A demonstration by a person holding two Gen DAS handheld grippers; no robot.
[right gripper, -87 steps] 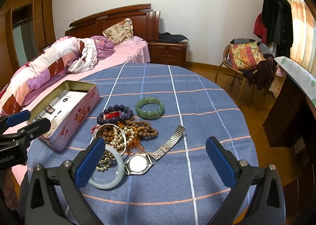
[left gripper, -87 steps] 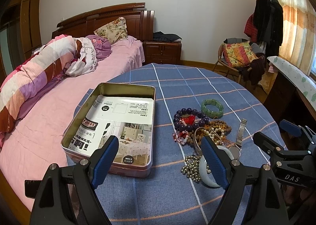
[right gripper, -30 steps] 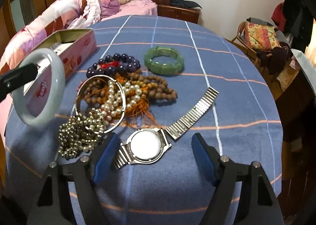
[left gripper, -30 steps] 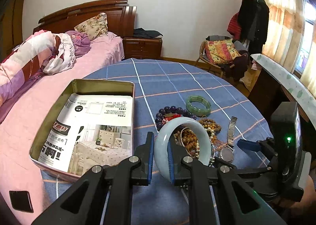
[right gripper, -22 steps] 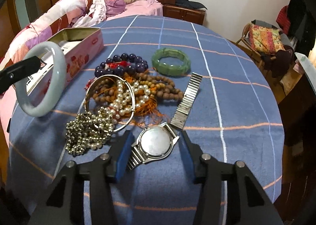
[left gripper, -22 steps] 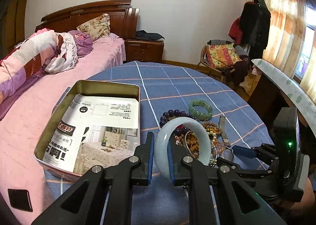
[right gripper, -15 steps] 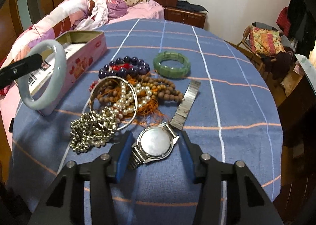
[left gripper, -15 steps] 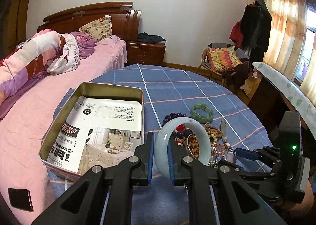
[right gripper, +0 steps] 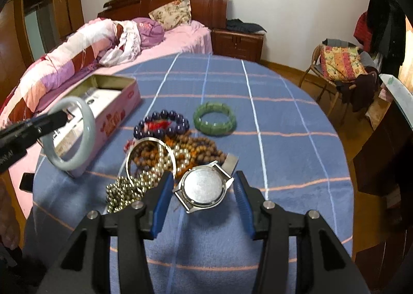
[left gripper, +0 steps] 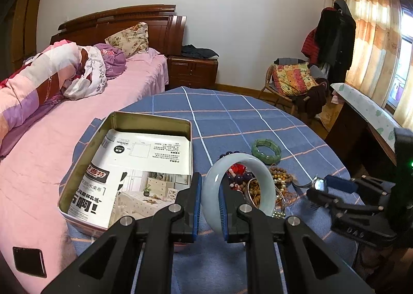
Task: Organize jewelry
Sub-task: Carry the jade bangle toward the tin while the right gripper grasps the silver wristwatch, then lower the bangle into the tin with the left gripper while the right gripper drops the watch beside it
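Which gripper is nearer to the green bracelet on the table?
The right gripper, I judge. It holds the watch just beyond the bead pile from the green bracelet. The left gripper holds the pale bangle by the tin, farther off.

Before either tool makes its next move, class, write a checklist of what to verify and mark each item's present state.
1. Left tool clamped on pale bangle: ok.
2. Right tool holding watch by its case: ok.
3. Tin open, only paper inside: ok.
4. Watch strap free of bead pile: cannot tell.
5. Nothing between bangle and tin: ok.
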